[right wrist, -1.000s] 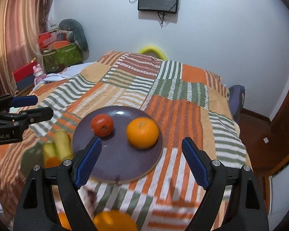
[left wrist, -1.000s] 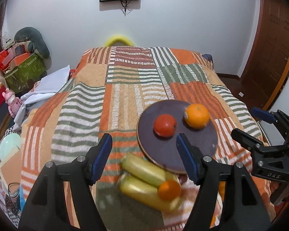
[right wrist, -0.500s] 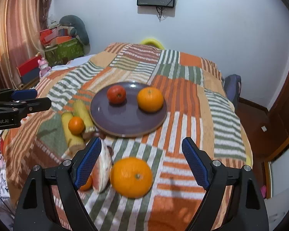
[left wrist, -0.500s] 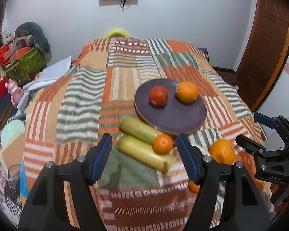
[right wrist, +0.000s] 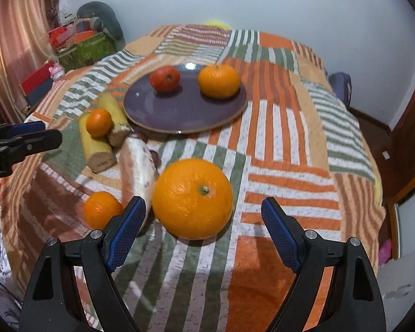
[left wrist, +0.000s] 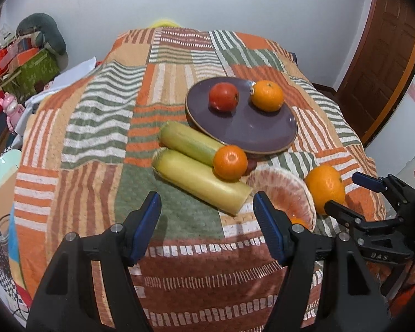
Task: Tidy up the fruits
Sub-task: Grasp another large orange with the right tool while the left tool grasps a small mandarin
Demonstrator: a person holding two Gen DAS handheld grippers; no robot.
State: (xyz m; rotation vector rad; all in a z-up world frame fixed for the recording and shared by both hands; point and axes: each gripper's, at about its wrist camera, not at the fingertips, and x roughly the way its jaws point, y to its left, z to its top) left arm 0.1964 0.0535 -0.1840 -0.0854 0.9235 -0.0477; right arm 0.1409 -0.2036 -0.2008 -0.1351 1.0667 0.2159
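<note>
From my left wrist, left gripper (left wrist: 207, 224) hung above the bed (left wrist: 96, 127), fingers spread and empty, short of the yellow rolls (left wrist: 199, 182), from my right wrist, right gripper (right wrist: 203, 229) level, fingers spread around the big orange (right wrist: 192, 197), not touching.

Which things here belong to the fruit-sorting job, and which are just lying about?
Job: purple plate, tomato, orange on plate, large orange, small oranges, grapefruit slice, yellow cylinders.
Lying about: green box, pink toy, grey cushion.
</note>
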